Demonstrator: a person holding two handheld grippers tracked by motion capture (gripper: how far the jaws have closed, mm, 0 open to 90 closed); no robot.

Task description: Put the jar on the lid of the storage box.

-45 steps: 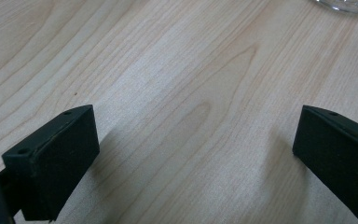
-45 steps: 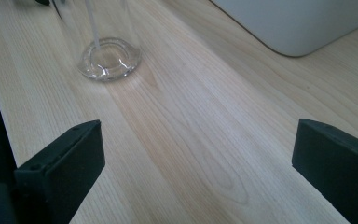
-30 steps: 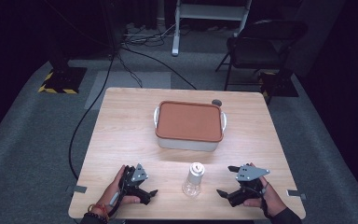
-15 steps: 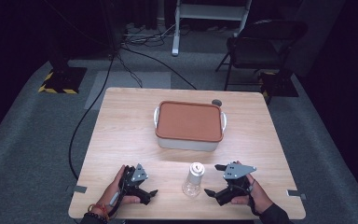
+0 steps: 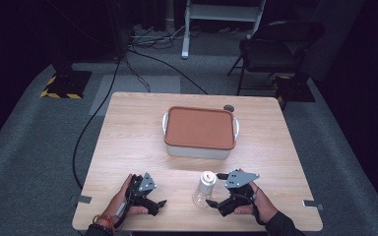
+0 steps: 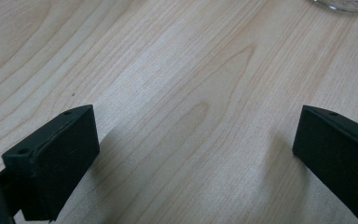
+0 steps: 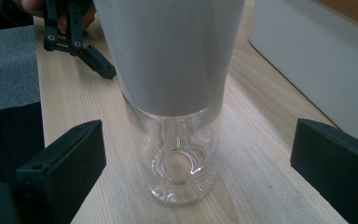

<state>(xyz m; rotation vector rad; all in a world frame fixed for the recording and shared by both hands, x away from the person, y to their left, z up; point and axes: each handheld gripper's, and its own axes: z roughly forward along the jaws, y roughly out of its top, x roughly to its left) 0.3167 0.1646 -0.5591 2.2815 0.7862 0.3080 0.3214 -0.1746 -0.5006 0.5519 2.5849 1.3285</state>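
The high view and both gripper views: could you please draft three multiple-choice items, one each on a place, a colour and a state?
1. The clear bottle stands:
A. between the two grippers
B. on the container
C. at the table's far edge

2. The container's lid is:
A. blue
B. reddish-brown
C. green

3. The right gripper's jaws are:
A. shut on the bottle
B. shut and empty
C. open around the bottle

Answers: 1 A, the left gripper sits on the bottle's other side. 2 B, seen from above. 3 C, gaps show on both sides.

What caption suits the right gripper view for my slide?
Open right gripper frames an upright clear bottle on the wooden table.
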